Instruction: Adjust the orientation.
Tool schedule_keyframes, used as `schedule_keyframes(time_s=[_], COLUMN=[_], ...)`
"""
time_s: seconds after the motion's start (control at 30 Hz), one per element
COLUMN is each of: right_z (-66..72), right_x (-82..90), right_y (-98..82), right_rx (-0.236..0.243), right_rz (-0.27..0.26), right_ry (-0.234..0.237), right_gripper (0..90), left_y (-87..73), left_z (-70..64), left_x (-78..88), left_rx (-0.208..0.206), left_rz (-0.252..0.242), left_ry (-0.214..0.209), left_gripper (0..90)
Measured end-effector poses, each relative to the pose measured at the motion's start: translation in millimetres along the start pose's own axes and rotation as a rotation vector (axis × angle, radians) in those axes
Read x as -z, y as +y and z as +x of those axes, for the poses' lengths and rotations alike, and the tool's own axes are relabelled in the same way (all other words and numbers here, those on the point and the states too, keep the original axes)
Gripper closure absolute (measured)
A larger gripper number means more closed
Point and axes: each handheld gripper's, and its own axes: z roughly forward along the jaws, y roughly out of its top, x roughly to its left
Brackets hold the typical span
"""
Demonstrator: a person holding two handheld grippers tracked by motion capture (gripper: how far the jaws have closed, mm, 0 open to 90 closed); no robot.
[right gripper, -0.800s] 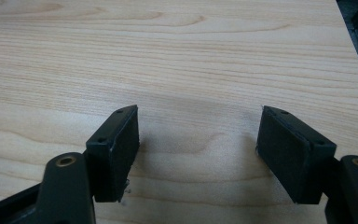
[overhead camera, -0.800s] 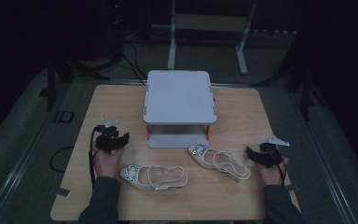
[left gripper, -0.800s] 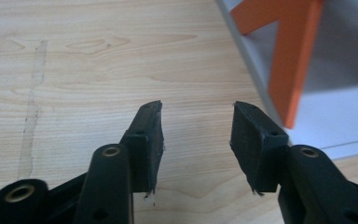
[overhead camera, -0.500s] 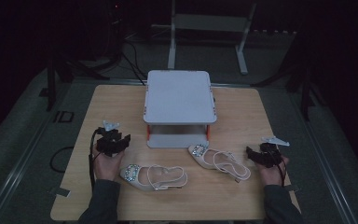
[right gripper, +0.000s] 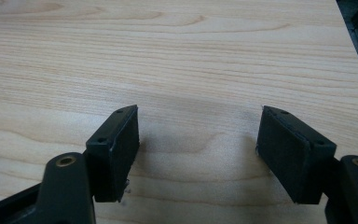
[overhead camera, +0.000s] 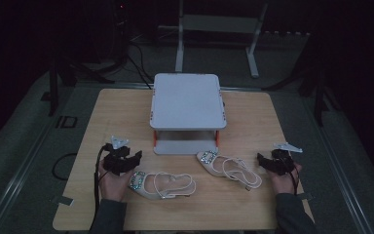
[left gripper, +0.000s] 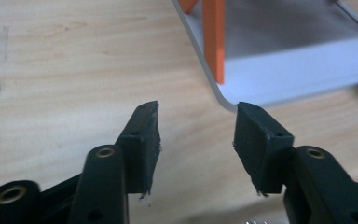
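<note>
I have the left gripper (overhead camera: 126, 158) near the desk's (overhead camera: 117, 107) left edge, jaws released and empty, just beside the left sandal's (overhead camera: 163, 184) jewelled toe. The right gripper (overhead camera: 268, 162) sits near the right edge, also released, beside the right sandal (overhead camera: 229, 168). Both sandals lie toward the front edge, before the white stand (overhead camera: 186, 100).

Matt wooden table (overhead camera: 117, 112), smooth grey plastic stand (overhead camera: 187, 100).
</note>
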Motion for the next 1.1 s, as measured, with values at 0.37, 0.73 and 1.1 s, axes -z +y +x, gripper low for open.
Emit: schedule_keyframes(time_s=[0.37,0.73,1.1], right_z=[0.1,0.1,0.1], right_x=[0.1,0.1,0.1], right_y=[-0.1,-0.1,-0.1], right_rx=[-0.001,-0.001,-0.001], right_rz=[0.000,0.000,0.000], right_ry=[-0.001,-0.001,-0.001], right_gripper=[29.5,29.5,29.5], left_y=[-30.9,-48.5,-44.0], left_z=[-27.6,-35.2,-24.7], left_x=[12.1,11.6,5.6], left_rx=[0.000,-0.033,-0.025], left_rz=[0.043,0.107,0.099], left_ry=[-0.034,0.054,0.049], left_gripper=[32.6,22.0,33.5])
